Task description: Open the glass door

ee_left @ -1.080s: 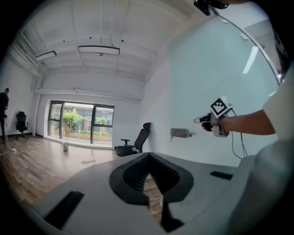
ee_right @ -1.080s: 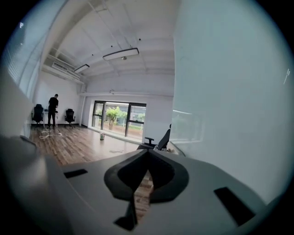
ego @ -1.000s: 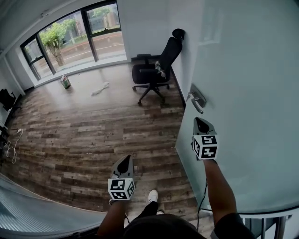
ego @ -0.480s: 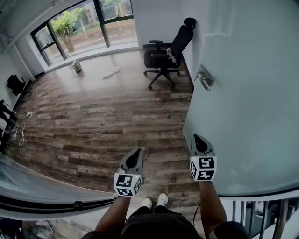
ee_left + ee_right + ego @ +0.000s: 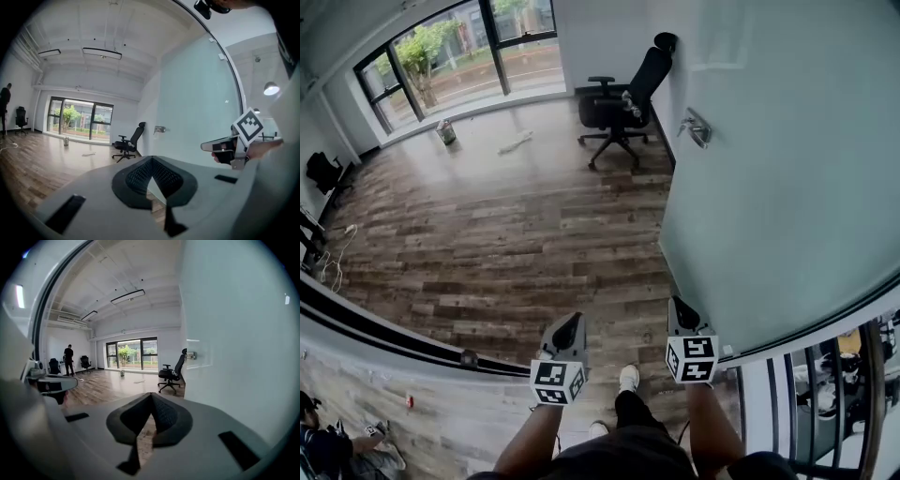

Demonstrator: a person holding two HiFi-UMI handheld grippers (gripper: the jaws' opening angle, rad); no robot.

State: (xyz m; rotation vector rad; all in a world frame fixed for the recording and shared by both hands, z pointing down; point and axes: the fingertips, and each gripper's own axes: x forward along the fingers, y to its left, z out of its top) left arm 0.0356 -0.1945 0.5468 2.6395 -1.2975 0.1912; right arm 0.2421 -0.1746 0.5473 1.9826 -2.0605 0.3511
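The frosted glass door (image 5: 787, 178) stands swung open on the right of the head view. Its metal lever handle (image 5: 696, 128) is far ahead of both grippers. My left gripper (image 5: 567, 330) and right gripper (image 5: 680, 314) hang low and side by side near the person's feet, both shut with nothing in them. The right gripper is close beside the door's lower edge without touching it. In the left gripper view the door (image 5: 197, 108) and handle (image 5: 160, 129) lie beyond the shut tips (image 5: 152, 161). The right gripper view shows the door (image 5: 234, 348) and handle (image 5: 191, 355) past its shut tips (image 5: 151, 397).
A black office chair (image 5: 623, 103) stands by the wall near the door's far end. Big windows (image 5: 459, 47) line the far wall, with a small can (image 5: 446, 132) below them. A dark floor track (image 5: 412, 342) crosses the near floor. A metal railing (image 5: 825, 394) is at bottom right.
Both grippers have drawn back from the handle and sunk lower in the head view. The handle is now much farther off, and the floor track and railing have come into view.
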